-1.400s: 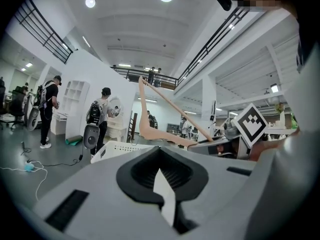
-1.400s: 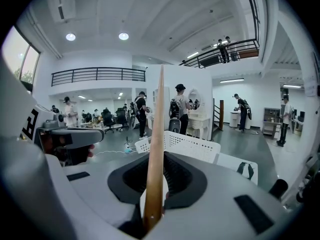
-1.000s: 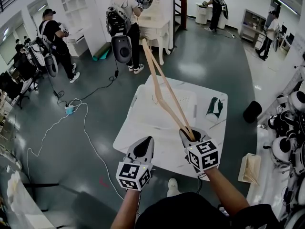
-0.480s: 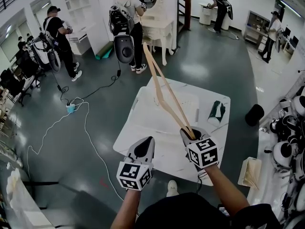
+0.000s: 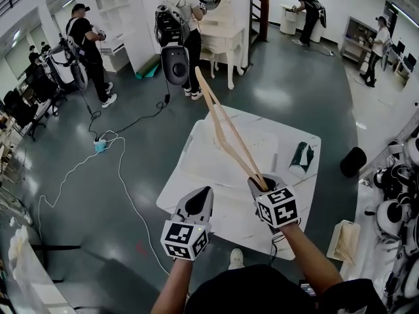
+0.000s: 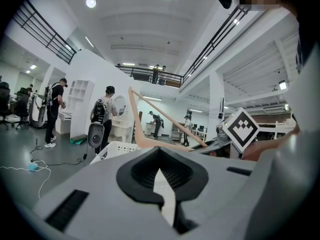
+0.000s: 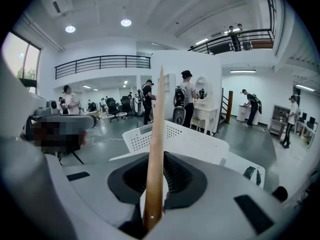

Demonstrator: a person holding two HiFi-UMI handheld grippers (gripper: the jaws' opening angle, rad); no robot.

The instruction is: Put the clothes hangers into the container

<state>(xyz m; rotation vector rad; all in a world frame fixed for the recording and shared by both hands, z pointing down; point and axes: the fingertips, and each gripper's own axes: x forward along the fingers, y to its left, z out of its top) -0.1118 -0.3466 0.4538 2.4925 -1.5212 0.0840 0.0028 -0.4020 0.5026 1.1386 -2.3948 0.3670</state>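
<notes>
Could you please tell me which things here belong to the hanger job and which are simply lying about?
Job in hand:
wooden hanger, clamped in the right gripper
white perforated container on the table

Lying about:
dark green roll on the table
power strip on the floor
dressing table behind

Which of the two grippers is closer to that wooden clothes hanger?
Right. The right gripper is shut on the lower end of the wooden clothes hanger, holding it up. The left gripper sits off to its left, not touching it.
</notes>
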